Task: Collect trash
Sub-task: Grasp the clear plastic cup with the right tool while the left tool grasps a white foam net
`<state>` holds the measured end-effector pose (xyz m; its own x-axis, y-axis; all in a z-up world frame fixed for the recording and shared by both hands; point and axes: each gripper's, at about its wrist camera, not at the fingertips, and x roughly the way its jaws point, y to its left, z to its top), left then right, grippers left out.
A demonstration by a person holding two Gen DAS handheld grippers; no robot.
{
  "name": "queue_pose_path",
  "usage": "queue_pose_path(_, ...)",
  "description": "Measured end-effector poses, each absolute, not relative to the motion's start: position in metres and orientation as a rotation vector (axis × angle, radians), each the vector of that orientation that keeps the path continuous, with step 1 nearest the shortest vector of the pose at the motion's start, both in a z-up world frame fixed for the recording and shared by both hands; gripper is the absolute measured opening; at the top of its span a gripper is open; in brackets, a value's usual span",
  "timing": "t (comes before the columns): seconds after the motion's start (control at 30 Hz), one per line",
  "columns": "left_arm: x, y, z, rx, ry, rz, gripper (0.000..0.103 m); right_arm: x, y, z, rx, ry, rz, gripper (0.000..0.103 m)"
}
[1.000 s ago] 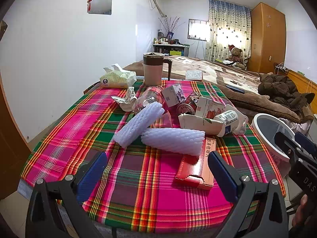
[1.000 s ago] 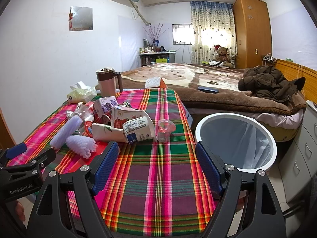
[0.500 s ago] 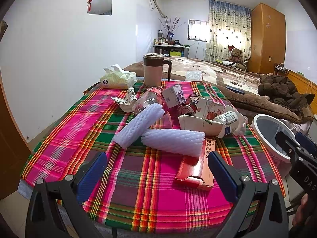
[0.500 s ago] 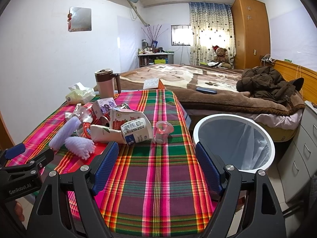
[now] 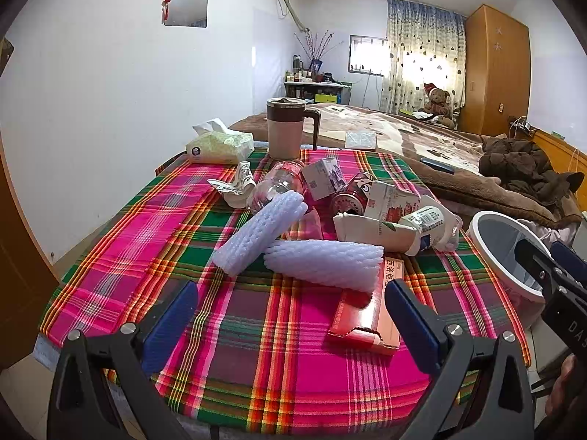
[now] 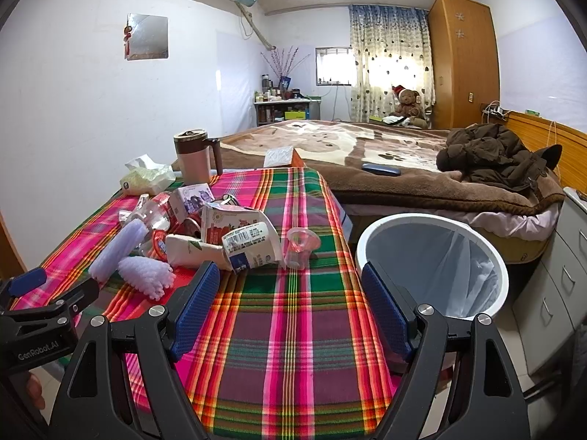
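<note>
Trash lies piled on a plaid-covered table (image 5: 121, 256): two white foam nets (image 5: 323, 262), a red flat box (image 5: 370, 311), crushed milk cartons (image 5: 396, 220), a red can (image 5: 350, 196), a clear bottle (image 5: 275, 185) and a small clear cup (image 6: 301, 247). A white bin (image 6: 433, 260) with a liner stands at the table's right edge. My left gripper (image 5: 290, 315) is open and empty, just short of the foam nets. My right gripper (image 6: 290, 304) is open and empty over the table's near right part, short of the cup.
A brown-lidded mug (image 5: 286, 128) and a tissue pack (image 5: 220, 145) stand at the table's far end. A bed (image 6: 385, 168) with a brown blanket and a dark jacket (image 6: 491, 157) lies behind. White drawers (image 6: 561, 275) stand right of the bin.
The right wrist view has shifted slightly, with the table and bin a little lower in frame. The left gripper has barely moved. Both grippers stay open.
</note>
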<state>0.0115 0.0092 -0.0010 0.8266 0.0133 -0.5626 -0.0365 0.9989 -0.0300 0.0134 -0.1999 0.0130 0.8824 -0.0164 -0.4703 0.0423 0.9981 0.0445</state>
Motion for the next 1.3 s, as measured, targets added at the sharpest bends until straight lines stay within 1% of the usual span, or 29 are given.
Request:
queue_pose_path(0.3,0.020,0.012,-0.005,-0.042,0.617,0.026,0.103,0.019,-0.203,0.012,0.053,0.498,-0.030,0.081)
queue_pose_path(0.5,0.037,0.024,-0.015,-0.053,0.677,0.001,0.103,0.041,-0.215,0.008,0.078,0.512,-0.046,0.081)
queue_pose_path(0.73,0.065,0.055,-0.016,-0.121,0.690,-0.025,0.103,0.073,-0.220,-0.007,0.114,0.602,-0.031,0.081)
queue_pose_path(0.83,0.078,0.063,-0.016,-0.136,0.706,-0.047,0.099,0.081,-0.223,-0.018,0.181,0.641,0.006,0.081)
queue_pose_path(0.93,0.091,0.070,-0.017,-0.140,0.721,-0.049,0.091,0.084,-0.223,-0.021,0.195,0.642,0.001,0.080)
queue_pose_path(1.0,0.099,0.073,-0.019,-0.127,0.722,-0.052,0.089,0.086,-0.225,-0.021,0.196,0.634,0.000,0.080)
queue_pose_path(1.07,0.103,0.073,-0.020,-0.125,0.734,-0.062,0.084,0.091,-0.228,-0.020,0.197,0.637,-0.022,0.076)
queue_pose_path(1.1,0.106,0.074,-0.022,-0.133,0.743,-0.075,0.083,0.095,-0.230,-0.020,0.199,0.644,-0.036,0.072)
queue_pose_path(1.13,0.111,0.075,-0.023,-0.141,0.752,-0.084,0.079,0.099,-0.232,-0.020,0.206,0.653,-0.049,0.068)
queue_pose_path(1.27,0.122,0.075,-0.022,-0.128,0.762,-0.096,0.075,0.112,-0.233,-0.023,0.191,0.669,-0.076,0.064)
queue_pose_path(1.3,0.125,0.075,-0.023,-0.126,0.766,-0.104,0.074,0.115,-0.234,-0.025,0.198,0.679,-0.072,0.060)
